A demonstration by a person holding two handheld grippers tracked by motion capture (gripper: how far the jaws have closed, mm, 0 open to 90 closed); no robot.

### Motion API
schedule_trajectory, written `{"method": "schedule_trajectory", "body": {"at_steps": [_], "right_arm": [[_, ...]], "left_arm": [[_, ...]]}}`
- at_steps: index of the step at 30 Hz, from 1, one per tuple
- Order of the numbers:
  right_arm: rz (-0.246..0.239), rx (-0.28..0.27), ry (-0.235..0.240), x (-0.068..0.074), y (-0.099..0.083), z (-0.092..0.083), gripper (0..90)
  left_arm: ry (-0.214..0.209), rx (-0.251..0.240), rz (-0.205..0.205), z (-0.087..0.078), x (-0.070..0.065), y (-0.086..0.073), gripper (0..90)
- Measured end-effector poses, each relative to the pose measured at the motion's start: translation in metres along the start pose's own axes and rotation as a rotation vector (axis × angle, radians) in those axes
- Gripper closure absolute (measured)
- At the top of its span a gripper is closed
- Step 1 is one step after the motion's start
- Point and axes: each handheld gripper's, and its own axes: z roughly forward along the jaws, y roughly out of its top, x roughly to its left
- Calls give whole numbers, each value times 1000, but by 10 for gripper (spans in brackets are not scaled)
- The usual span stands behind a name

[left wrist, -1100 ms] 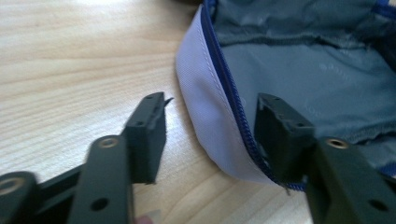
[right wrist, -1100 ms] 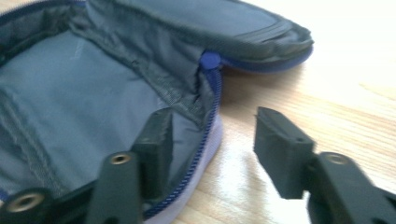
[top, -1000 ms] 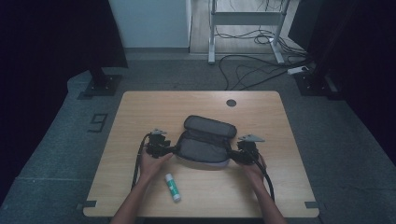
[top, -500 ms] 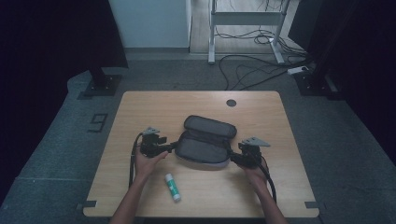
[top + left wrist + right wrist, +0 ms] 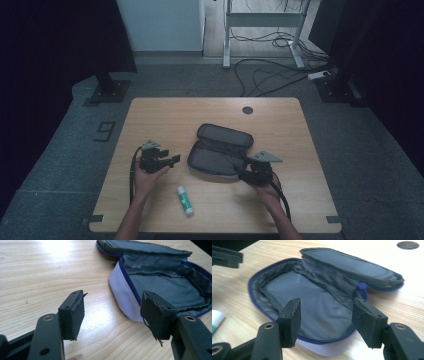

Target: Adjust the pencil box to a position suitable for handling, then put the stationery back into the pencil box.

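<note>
Both tools withdrew; pouch (image 5: 317,307) (lining visible) open.

The high view looks down from above the table (image 5: 150,120); both gripper views look low and close at the open pouch (image 5: 160,282) from opposite sides.

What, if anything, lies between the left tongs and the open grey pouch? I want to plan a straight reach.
Nothing visible does. Bare wooden table lies between the open left tongs and the open grey fabric zip pouch. The white-and-green glue stick lies nearer the person, off that line.
</note>
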Motion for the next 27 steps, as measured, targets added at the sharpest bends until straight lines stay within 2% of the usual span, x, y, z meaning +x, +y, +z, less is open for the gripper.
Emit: {"method": "schedule_trajectory", "body": {"at_steps": [13,19,27], "right_arm": [[-60,10,103,35,-3,0,408],[-81,19,140,48,-5,1,410],[-112,18,178,74,-5,4,412]], "left_arm": [[-8,-22,-35,-7,9,-9,365],[-7,-22,-30,-7,8,-11,365],[-15,-25,-27,-8,6,-12,364]]}}
